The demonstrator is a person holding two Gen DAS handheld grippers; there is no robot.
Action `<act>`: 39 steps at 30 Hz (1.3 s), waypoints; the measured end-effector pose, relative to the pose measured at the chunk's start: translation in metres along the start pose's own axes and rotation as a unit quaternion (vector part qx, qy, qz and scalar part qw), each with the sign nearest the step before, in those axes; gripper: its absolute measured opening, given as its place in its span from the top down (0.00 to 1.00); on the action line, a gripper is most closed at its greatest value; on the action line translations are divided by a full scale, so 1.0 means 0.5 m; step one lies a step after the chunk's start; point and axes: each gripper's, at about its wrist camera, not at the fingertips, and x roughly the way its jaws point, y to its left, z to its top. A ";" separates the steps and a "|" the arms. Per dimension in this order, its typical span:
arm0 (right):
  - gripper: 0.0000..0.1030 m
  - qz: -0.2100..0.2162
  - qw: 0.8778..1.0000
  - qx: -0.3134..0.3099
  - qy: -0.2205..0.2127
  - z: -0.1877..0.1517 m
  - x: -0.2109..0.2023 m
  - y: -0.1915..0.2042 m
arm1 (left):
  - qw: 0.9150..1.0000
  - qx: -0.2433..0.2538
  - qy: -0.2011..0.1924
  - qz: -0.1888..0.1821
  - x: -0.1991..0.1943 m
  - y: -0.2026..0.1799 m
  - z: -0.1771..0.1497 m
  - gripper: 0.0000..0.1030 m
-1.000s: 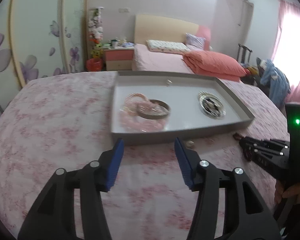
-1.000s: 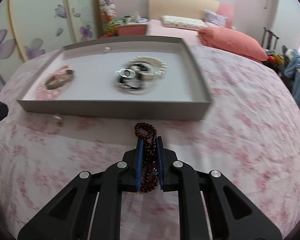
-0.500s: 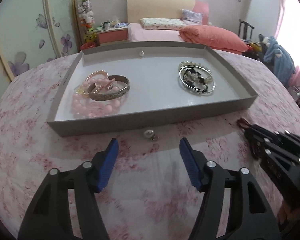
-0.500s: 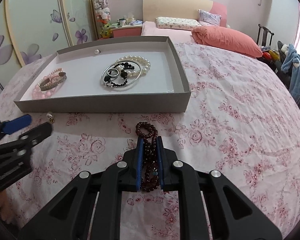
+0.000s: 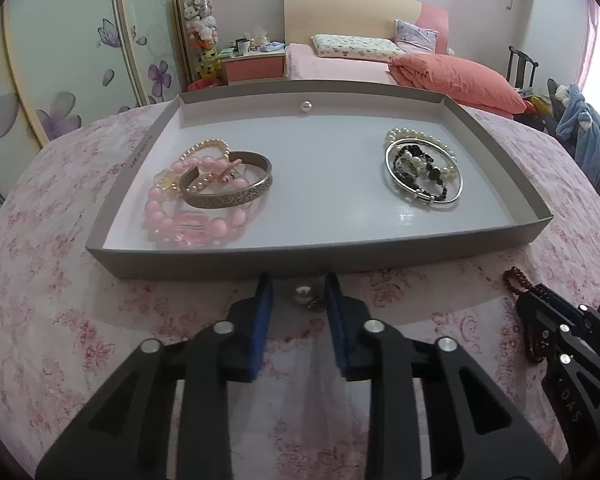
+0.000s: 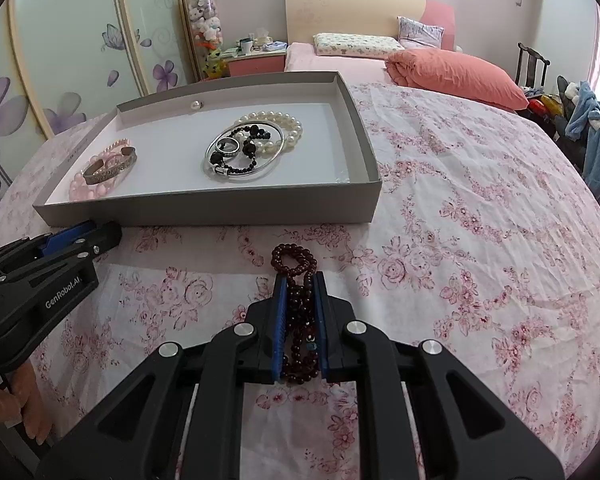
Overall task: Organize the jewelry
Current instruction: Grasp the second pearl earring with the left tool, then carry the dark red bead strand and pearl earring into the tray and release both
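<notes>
1. Two pickups underway: our left gripper, jaws just closing, brackets the pearl earring on the bedspread before the tray, pads not yet touching.
2. Our right gripper clamps the dark bead bracelet.
3. Next: pinch the pearl, lift both into the tray.

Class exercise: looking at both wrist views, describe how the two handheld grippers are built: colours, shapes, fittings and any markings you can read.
Both the left gripper and the right gripper are matte black angular frames with cut-out openings, silver round screw heads at the pivots, and two flat fingers faced with ribbed blue pads. The left gripper's side carries white lettering, "GenRobot.AI"; another marking on the right gripper's body is too partial to read. No cables or sleeves show.
</notes>
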 end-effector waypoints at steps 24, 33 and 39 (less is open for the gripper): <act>0.86 0.038 0.998 -0.043 0.003 -0.003 0.001 0.103 | 0.999 0.027 0.001 -0.028 -0.047 0.133 -0.061 0.83; 0.86 0.040 0.998 -0.041 0.004 -0.004 0.002 0.106 | 0.999 0.030 0.001 -0.028 -0.046 0.131 -0.061 0.81; 0.86 0.041 0.998 -0.040 0.004 -0.005 0.000 0.103 | 0.999 0.030 0.001 -0.028 -0.046 0.130 -0.061 0.81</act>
